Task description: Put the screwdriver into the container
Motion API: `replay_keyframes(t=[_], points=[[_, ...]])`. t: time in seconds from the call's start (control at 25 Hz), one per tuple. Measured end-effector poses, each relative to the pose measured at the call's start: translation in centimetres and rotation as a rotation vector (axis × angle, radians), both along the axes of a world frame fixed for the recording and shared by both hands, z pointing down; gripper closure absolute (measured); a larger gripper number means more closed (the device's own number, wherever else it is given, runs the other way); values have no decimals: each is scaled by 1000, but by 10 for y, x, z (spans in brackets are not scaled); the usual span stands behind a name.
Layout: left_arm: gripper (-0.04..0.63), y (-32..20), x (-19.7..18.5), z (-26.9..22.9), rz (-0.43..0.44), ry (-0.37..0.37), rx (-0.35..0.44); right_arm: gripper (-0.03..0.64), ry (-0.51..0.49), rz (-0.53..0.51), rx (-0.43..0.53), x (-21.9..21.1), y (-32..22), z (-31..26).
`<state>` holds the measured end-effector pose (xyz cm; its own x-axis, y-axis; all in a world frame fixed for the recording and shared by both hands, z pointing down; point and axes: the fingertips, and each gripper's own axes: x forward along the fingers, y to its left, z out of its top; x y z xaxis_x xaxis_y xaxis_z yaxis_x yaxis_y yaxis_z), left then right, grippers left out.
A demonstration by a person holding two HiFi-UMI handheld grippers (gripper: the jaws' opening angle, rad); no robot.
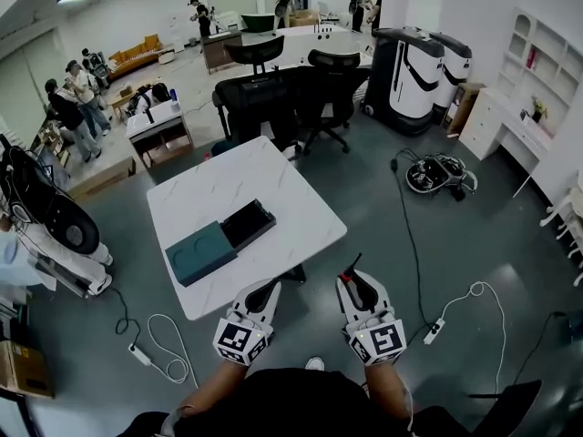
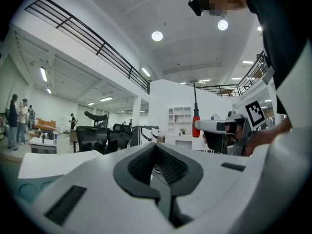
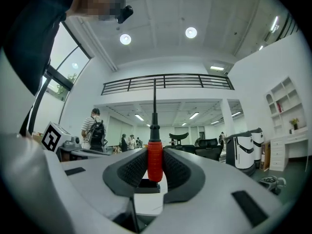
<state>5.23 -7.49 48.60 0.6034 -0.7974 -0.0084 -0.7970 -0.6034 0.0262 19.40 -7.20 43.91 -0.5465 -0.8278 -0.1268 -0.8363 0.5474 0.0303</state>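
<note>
A white table point(image 1: 273, 180) carries the container: a dark open box point(image 1: 248, 223) with a teal lid point(image 1: 202, 252) lying beside it. Both grippers hover just off the table's near edge. My right gripper point(image 1: 357, 285) is shut on the red-handled screwdriver point(image 3: 155, 160), whose black shaft points straight up; the pads clamp the handle. The screwdriver point(image 2: 195, 123) also shows upright in the left gripper view. My left gripper point(image 1: 264, 291) sits left of it, jaws closed together with nothing between them point(image 2: 157, 167).
Black office chairs point(image 1: 264, 98) stand behind the table. Two white machines point(image 1: 414, 71) are at the back right. Cables and power strips point(image 1: 434, 330) lie on the grey floor at both sides. Several people stand at the far left.
</note>
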Motion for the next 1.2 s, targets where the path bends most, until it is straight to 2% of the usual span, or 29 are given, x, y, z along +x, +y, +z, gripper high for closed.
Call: replay_keyframes(t=[0.2,0.52,1.2], points=[[591,-14,16,1,-27,-1,-11,509,9,-48,2,10,-19,0],[591,-36,-1,9,-88,-1,-42,509,10,-101,-12,-6,-52,4],[591,-148,-108,5,-169,2,-4,509,64,-190,-13,-120,-172,11]])
